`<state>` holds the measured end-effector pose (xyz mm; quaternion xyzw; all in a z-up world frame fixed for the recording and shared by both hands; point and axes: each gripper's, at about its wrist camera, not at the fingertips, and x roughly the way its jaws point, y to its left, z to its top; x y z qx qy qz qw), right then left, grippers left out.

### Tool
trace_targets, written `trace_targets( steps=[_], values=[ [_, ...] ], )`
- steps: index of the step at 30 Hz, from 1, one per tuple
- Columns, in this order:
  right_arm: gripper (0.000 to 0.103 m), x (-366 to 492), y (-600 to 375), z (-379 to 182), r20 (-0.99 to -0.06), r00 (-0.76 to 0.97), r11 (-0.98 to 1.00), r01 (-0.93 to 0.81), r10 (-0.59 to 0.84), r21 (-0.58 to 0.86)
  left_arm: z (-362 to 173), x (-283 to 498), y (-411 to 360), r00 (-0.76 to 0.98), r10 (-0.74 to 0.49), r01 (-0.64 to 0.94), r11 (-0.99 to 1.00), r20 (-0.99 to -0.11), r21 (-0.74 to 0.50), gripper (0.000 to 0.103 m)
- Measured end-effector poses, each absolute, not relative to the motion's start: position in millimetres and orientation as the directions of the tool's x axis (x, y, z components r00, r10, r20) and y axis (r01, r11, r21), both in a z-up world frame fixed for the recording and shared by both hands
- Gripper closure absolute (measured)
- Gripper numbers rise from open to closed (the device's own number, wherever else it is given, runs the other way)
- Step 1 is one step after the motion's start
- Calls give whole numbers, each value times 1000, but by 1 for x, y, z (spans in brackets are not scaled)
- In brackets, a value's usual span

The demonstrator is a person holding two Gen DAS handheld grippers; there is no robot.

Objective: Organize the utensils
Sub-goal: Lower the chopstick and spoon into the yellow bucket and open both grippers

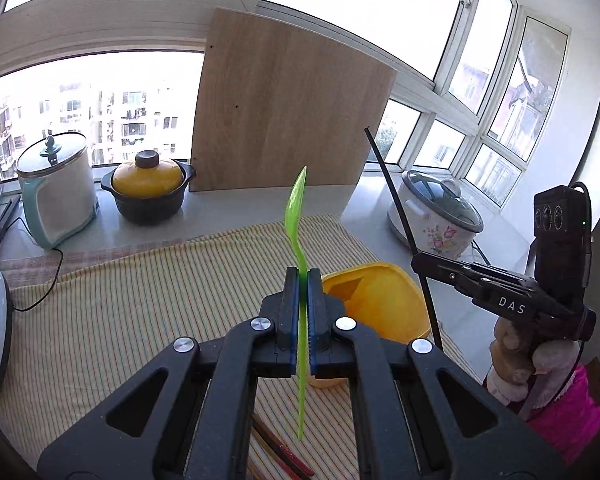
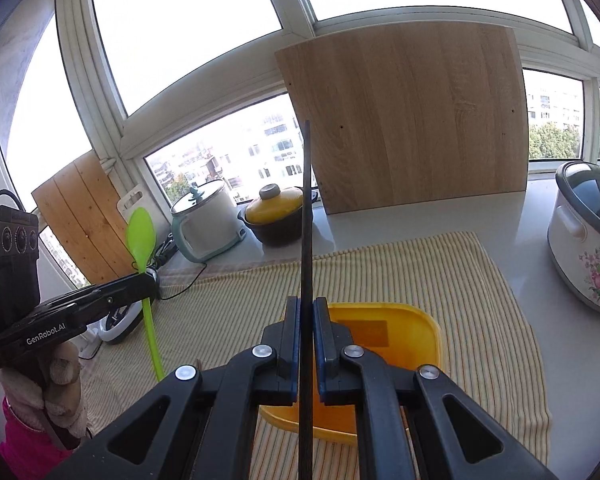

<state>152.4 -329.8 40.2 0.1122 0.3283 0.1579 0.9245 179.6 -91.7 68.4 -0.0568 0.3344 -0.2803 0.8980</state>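
Closest to the left camera is the left tool (image 1: 303,276), and its two blue pads are squeezed tight on a green spoon (image 1: 296,208). The spoon stands almost straight up, with its scoop end on top and its thin handle poking down below the pads. It is held up in the air above the striped cloth (image 1: 140,304) that covers the worktop (image 1: 372,204).

The right tool (image 2: 307,304) is clenched on a black chopstick (image 2: 307,208). The chopstick also points up, and its lower end runs down between the tool's arms and out of the picture. In the right camera, a yellow tub (image 2: 404,328) sits on the cloth just behind the right tool. From the left camera the same tub shows just to the right of the spoon.

Each tool can be seen from the other camera (the right one has "DAS" printed on it). Gloved hands hold both, and a bright pink sleeve (image 1: 568,416) peeks out under the right hand (image 1: 520,360).

At the bottom of the left camera, some brown and red chopsticks (image 1: 284,452) lie on the cloth under the tool.

Farther back on the worktop stand a white and teal pot with a glass lid (image 1: 56,188), a black pot with a yellow lid (image 1: 148,188), and a white cooker with flowers painted on it (image 1: 436,216). A big wooden board (image 1: 288,104) leans against the window behind them.
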Motion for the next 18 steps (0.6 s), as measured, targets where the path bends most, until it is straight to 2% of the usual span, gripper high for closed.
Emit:
trace_targets(
  steps=[5, 10, 18],
  values=[
    [99, 167, -336, 44, -559, 765, 942, -188, 318, 279, 76, 194, -122, 613, -576, 489, 814, -541, -312, 102],
    [99, 182, -352, 39, -558, 772, 940, -149, 304, 306, 75, 210, -145, 585, -610, 504, 790, -534, -350, 102],
    [99, 197, -367, 20, -577, 773, 949, -97, 262, 301, 61, 226, -167, 595, -597, 480, 801, -538, -358, 102]
  ],
)
